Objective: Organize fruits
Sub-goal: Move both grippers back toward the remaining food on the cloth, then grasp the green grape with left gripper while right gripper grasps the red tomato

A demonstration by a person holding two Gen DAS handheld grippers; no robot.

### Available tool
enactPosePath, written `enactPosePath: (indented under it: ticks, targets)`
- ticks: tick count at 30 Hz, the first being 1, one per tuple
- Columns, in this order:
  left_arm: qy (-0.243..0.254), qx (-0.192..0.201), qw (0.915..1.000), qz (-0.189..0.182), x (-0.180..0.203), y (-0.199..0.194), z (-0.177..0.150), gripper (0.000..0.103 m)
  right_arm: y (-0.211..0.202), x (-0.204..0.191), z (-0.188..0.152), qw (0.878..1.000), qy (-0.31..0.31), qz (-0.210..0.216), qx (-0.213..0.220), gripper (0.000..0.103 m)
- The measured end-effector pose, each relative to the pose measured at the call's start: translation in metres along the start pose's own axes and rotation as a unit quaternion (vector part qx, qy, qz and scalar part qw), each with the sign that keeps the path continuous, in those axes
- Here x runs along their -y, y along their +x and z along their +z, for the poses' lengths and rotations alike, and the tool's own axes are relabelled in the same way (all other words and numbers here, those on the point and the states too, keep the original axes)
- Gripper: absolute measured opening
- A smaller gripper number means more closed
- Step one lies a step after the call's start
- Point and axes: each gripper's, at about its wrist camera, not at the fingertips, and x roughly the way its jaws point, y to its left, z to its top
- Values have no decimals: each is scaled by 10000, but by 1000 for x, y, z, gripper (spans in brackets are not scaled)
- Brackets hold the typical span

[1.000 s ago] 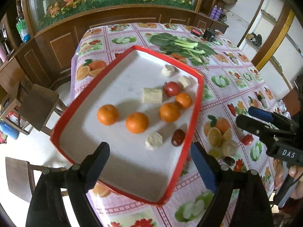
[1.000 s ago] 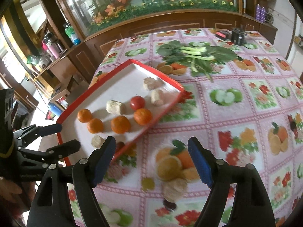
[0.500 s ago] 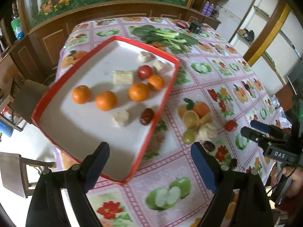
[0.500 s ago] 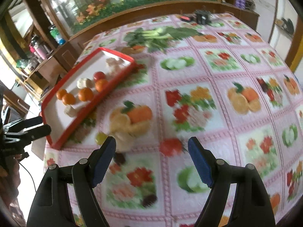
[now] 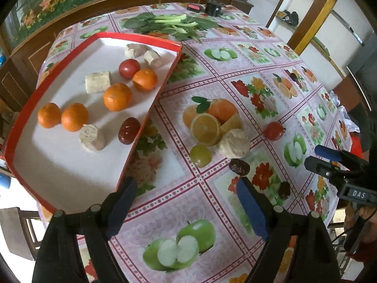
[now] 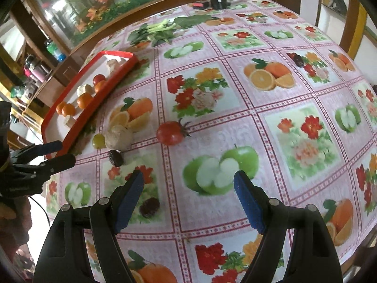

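Observation:
A red-rimmed white tray (image 5: 153,105) (image 6: 77,120) holds several oranges (image 5: 117,96), a tomato (image 5: 129,68), a dark date (image 5: 128,131) and beige ginger pieces (image 5: 92,138). On the cloth beside it lie a green grape (image 5: 201,155) (image 6: 99,140), a ginger lump (image 5: 234,143) (image 6: 118,137), a red tomato (image 5: 273,131) (image 6: 170,132) and dark dates (image 5: 239,167) (image 6: 116,158). My left gripper (image 5: 186,207) is open and empty, near the tray's corner. My right gripper (image 6: 188,200) is open and empty, in front of the tomato.
Leafy greens (image 5: 169,23) (image 6: 162,29) lie at the table's far end, with a black object (image 6: 219,0) behind them. A wooden cabinet (image 6: 47,75) stands left of the table. The table edge (image 6: 358,240) falls away at the right.
Both grippers have swung right, away from the tray, over the loose fruit on the cloth. Both stay open and empty.

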Motion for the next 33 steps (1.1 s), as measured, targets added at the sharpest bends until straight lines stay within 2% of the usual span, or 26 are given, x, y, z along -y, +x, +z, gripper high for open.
enactPosePath:
  ticks: [2,6,9,10,13,17,19,25,27,29,30,33]
  targets:
    - [-9,5,10000,19,-1,3,2,82,-1,2,-1,10000,20,-13,22,78]
    - [-40,-33,10000,72,-4,15,10,68,-1,3,-1,10000,71,3,24,78]
    - [-27,-129,9999,4,1,25,16,59,2,-1,3,10000,39,20,69,70]
    - [36,-142,9999,3,4,27,16,55,4,-3,5,10000,38,70,57,63]
    - [171,-244,9996,28,12,37,18,44,13,-10,14,9999,-19,146,1,53]
    - [201,-229,9995,71,15,42,19,40,29,-18,29,9998,-72,172,-63,47]
    - [103,-230,9997,-45,13,41,19,27,36,-22,35,9997,-92,184,-94,46]
    - [-1,-254,9995,-183,10,38,13,26,56,-31,43,9993,-306,-20,-230,45]
    - [-24,-258,9995,-206,8,37,11,26,61,-34,42,9984,-447,-219,-251,45]
    - [-13,-266,9995,-197,9,37,10,26,62,-37,40,9974,-602,-357,-195,41]
    - [-9,-270,9995,-188,9,36,9,26,62,-38,40,9966,-677,-439,-179,34]
    - [-11,-306,9994,-151,10,34,8,26,63,-39,40,9960,-733,-455,-218,34]
